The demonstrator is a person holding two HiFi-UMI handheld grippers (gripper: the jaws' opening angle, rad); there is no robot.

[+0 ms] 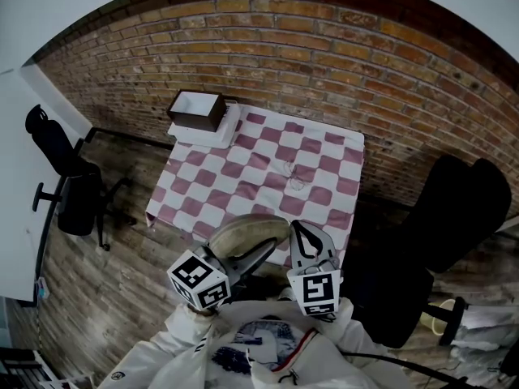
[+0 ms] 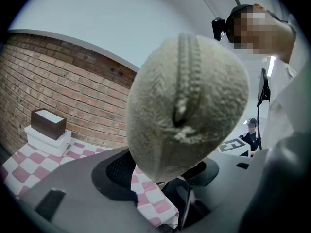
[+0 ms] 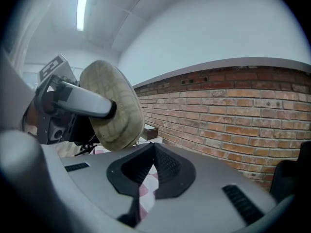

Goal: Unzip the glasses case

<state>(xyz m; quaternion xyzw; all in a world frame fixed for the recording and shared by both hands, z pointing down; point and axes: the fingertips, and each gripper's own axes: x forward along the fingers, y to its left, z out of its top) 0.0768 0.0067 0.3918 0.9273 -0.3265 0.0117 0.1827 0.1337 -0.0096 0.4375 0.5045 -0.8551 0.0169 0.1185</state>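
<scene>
A beige fuzzy glasses case [image 1: 247, 233] hangs in the air over the near edge of the table, with my left gripper [image 1: 266, 248] shut on it. In the left gripper view the case [image 2: 187, 106] fills the middle, its zipper [image 2: 187, 67] running down the facing edge and looking closed. My right gripper [image 1: 303, 232] is just right of the case, shut and holding nothing. From the right gripper view its own jaws [image 3: 153, 147] meet in front, and the case [image 3: 114, 106] sits up and to the left, clamped by a left finger [image 3: 82, 101].
The table [image 1: 324, 194] has a pink and white checked cloth. A pair of eyeglasses [image 1: 293, 175] lies on it. A brown box [image 1: 197, 109] on a white box stands at the back left corner. Black office chairs [image 1: 69, 181] [image 1: 442, 225] flank the table; a brick wall [image 1: 324, 71] is behind.
</scene>
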